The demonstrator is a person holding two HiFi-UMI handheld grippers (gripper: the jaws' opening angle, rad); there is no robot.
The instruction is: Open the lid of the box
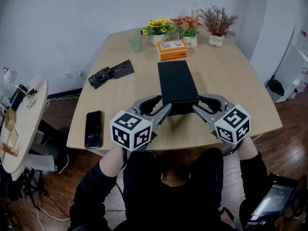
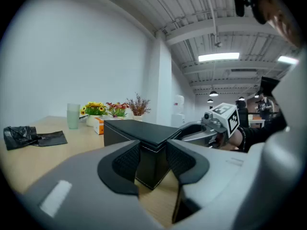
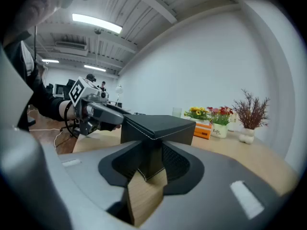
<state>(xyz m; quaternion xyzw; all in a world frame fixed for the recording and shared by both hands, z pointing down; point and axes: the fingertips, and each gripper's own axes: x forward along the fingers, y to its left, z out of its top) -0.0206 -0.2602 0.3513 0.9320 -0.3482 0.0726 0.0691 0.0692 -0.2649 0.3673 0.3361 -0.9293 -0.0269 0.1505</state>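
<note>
A long black box (image 1: 177, 83) with white stitching lies lengthwise in the middle of the wooden table (image 1: 231, 81), its lid down. My left gripper (image 1: 161, 108) is at the box's near left corner. In the left gripper view the black box (image 2: 139, 128) fills the gap between the pads (image 2: 125, 163) of the left gripper (image 2: 152, 166), which press on it. My right gripper (image 1: 201, 106) is at the near right corner. There too the box (image 3: 163, 123) sits in the right gripper (image 3: 152, 166), and its two pads touch the box's corner faces.
A black phone (image 1: 93, 128) lies at the table's near left. A crumpled black bag (image 1: 109, 72) is further back on the left. An orange box (image 1: 172, 49), a pale cup (image 1: 135, 42) and flower pots (image 1: 159, 30) stand at the far end. A round side table (image 1: 24, 124) is at the left.
</note>
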